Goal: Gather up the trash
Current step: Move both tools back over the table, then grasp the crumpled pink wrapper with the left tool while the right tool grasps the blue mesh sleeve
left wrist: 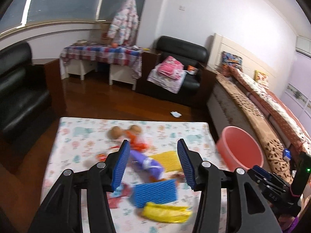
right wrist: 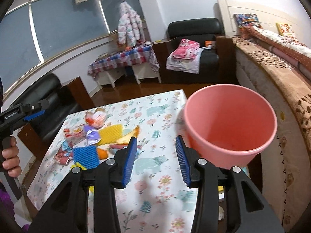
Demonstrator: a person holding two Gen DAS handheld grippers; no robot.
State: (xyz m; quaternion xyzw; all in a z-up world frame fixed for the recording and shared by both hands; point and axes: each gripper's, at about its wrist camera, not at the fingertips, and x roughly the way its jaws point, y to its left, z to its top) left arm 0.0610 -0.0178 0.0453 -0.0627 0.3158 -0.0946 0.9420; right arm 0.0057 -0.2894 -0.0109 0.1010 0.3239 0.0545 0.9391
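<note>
The left gripper [left wrist: 153, 161] hangs over the table [left wrist: 81, 132] with its blue pads standing wide apart and nothing between them; below it lies the trash, a loose heap in the middle of the flowered cloth. Its own camera shows the heap most closely, though blurred: a purple wrapper [left wrist: 147, 163], a yellow ribbed piece [left wrist: 167, 156], a blue ribbed piece [left wrist: 155, 193] and a yellow packet [left wrist: 167, 212] nearest the camera, with two brown round things [left wrist: 125, 131] at the far side. This view alone catches a small white scrap [left wrist: 176, 114] on the wooden floor beyond the table. The pink bucket [left wrist: 241, 151] sits at the table's right edge, partly cut off there. The right gripper [right wrist: 155, 155] also stands open and empty, its pads over bare cloth, apart from the heap. Its camera looks straight into the bucket, which is just beside the right pad and shows nothing inside that can be made out. Only this view shows the person's hand [right wrist: 10, 155] around the handle of the left gripper at the left edge. From here the heap lies well to the left, the blue piece nearest and the purple wrapper farther back. A bed [right wrist: 272, 62] runs along the right in both views.
</note>
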